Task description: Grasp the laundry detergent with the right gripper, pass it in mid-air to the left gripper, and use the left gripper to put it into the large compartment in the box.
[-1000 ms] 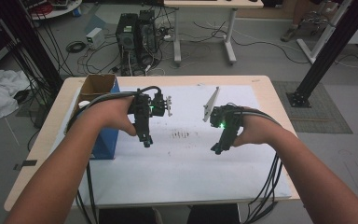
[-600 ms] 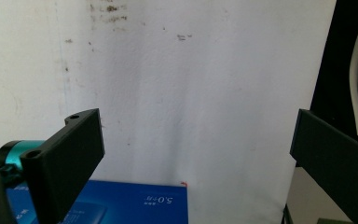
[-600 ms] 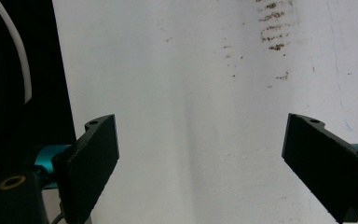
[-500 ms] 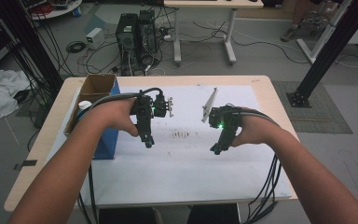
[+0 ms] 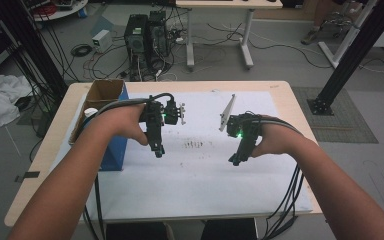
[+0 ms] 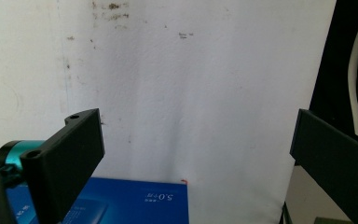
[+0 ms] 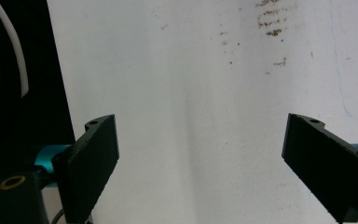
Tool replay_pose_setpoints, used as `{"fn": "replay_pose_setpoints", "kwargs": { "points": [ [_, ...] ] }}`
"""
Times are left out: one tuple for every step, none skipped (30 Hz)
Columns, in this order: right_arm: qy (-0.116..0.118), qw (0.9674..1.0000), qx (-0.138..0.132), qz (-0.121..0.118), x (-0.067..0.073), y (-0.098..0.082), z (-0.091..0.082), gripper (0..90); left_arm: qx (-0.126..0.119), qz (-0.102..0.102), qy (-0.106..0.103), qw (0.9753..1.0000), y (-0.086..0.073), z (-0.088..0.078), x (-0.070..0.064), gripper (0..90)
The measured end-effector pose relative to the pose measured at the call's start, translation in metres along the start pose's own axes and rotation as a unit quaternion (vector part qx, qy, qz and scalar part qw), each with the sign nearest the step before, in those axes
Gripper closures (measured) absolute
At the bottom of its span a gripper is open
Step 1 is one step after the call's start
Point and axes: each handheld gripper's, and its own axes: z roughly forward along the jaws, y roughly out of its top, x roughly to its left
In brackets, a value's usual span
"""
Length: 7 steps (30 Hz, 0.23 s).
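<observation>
Desk (image 5: 300, 150) covered by a white sheet (image 5: 200, 170); a blue box (image 5: 114, 150) stands at its left edge, just beside the left forearm. Both tongs, left (image 5: 158, 150) and right (image 5: 235, 160), hover above the sheet with jaws spread wide, gripping nothing. Compared with 0.5 s earlier, both remain almost unmoved.

— What's carrying everything?
— A light wooden table (image 5: 285, 92), mostly covered by a white sheet (image 5: 200, 185).
— Anything on it?
— A blue box (image 5: 114, 150) at nine o'clock, with an open cardboard box (image 5: 100, 95) just behind it. Dark specks (image 5: 194, 145) mark the sheet's centre.
</observation>
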Motion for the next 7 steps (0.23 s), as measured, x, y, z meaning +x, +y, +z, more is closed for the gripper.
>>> {"fn": "replay_pose_setpoints", "kwargs": {
  "points": [
    [-0.001,1.0000,-0.001,0.002,-0.0009,-0.0033,-0.0006,10.1,0.000,-0.002,-0.002,1.0000,-0.0003,0.0000,-0.0004,2.9],
    [-0.002,1.0000,0.002,0.005,-0.0008,-0.0036,-0.0013,10.1,0.001,-0.002,-0.002,1.0000,-0.0003,-0.0001,-0.0003,2.9],
    [-0.002,1.0000,0.002,0.005,-0.0008,-0.0036,-0.0013,10.1,0.001,-0.002,-0.002,1.0000,-0.0003,-0.0001,-0.0003,2.9],
    [-0.002,1.0000,0.001,0.005,-0.0010,-0.0039,-0.0014,10.1,0.001,-0.002,-0.002,1.0000,-0.0003,-0.0001,-0.0003,2.9],
    [-0.003,1.0000,0.002,0.005,-0.0014,-0.0042,-0.0016,10.1,0.002,-0.003,-0.003,1.0000,-0.0003,-0.0001,0.0002,2.9],
    [-0.003,1.0000,0.002,0.005,-0.0014,-0.0042,-0.0016,10.1,0.002,-0.003,-0.003,1.0000,-0.0003,-0.0001,0.0002,2.9],
    [-0.003,1.0000,0.001,0.005,-0.0013,-0.0042,-0.0016,10.1,0.001,-0.003,-0.002,1.0000,-0.0002,-0.0001,0.0003,2.9]
  ]
}}
